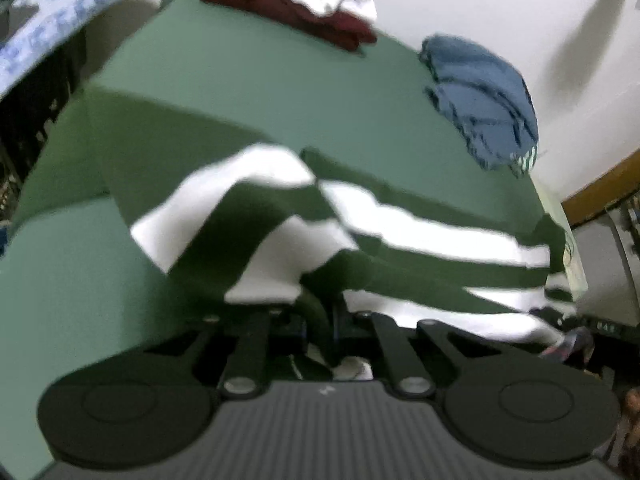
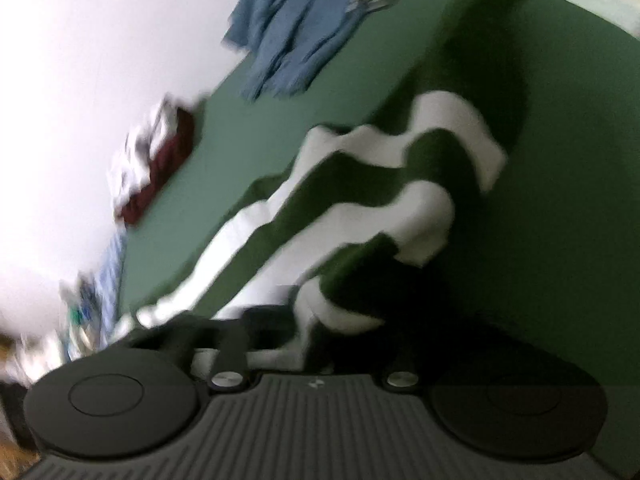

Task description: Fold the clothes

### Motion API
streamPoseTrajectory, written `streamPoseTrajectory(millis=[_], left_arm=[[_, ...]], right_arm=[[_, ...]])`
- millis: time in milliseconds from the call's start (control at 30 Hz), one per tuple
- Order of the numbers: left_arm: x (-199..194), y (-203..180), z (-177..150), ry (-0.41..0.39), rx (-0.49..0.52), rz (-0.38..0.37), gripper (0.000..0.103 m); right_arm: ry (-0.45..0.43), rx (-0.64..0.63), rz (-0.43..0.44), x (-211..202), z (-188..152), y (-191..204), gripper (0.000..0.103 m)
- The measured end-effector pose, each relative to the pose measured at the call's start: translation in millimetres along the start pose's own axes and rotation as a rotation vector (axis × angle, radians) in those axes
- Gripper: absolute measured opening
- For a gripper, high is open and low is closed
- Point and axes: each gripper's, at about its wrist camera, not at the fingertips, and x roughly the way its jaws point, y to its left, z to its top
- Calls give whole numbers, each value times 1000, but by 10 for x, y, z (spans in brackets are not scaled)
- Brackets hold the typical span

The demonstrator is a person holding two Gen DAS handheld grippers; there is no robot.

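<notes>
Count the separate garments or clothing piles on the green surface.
3: the striped garment nearest, gripped by both grippers; a blue garment crumpled by the wall; a maroon-and-white folded stack at the far end. More may lie off-frame.

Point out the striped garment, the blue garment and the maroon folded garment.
striped garment [image 1: 420,228]: left wrist view, on a white stripe.
blue garment [image 1: 484,96]: left wrist view, middle of the crumpled heap.
maroon folded garment [image 1: 280,8]: left wrist view, its top face, below the white cloth.
</notes>
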Motion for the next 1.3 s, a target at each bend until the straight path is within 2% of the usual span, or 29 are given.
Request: streamPoseTrajectory(millis=[67,133,200,300,400,467,567,633,800,900,967,1100,1200,1300], left_arm=[[-216,-184,73,-72,71,14,3],[-592,-408,190,-174,134,-14,0],[-1021,-594,356,-282,159,-74,0],[-1674,-923,621,-460,242,-104,0],[-2240,-1222,838,-615,315,-144,0],[-2512,-1394,958,-684,345,-170,0],[-2734,-1604,1152,-746,393,-190,0],[-2728,-1726,1354,-733,401,-181,0],[-2458,-1964,2086,-692,375,-106,0],[-2437,-2152,2363,-754,392,-68,0],[-2469,-2251,2384,-789,410,-59,0],[-2322,-2294,2058,-761,494,-28,0],[-1996,-2175,1603,-678,545,11,0],[-1556,-1986,1026,-553,580,38,0]], right_arm=[[-47,-28,58,-208,114,147,11],[-111,-70,147,-531,279,355,11],[-170,-107,242,-891,478,582,11],[-255,-174,361,-1423,794,963,11],[-327,-247,429,-1782,998,1285,11],[-372,-296,465,-1996,1116,1488,11],[-441,-370,519,-2316,1293,1793,11],[-450,-371,516,-2326,1474,1911,11],[-481,-367,450,-1985,2050,2056,11],[-541,-401,415,-1853,2356,2150,11],[-569,-420,413,-1832,2435,2166,11],[-521,-439,386,-1713,2292,1970,11],[-423,-432,330,-1493,2008,1624,11],[-314,-433,250,-1222,1651,1278,11]])
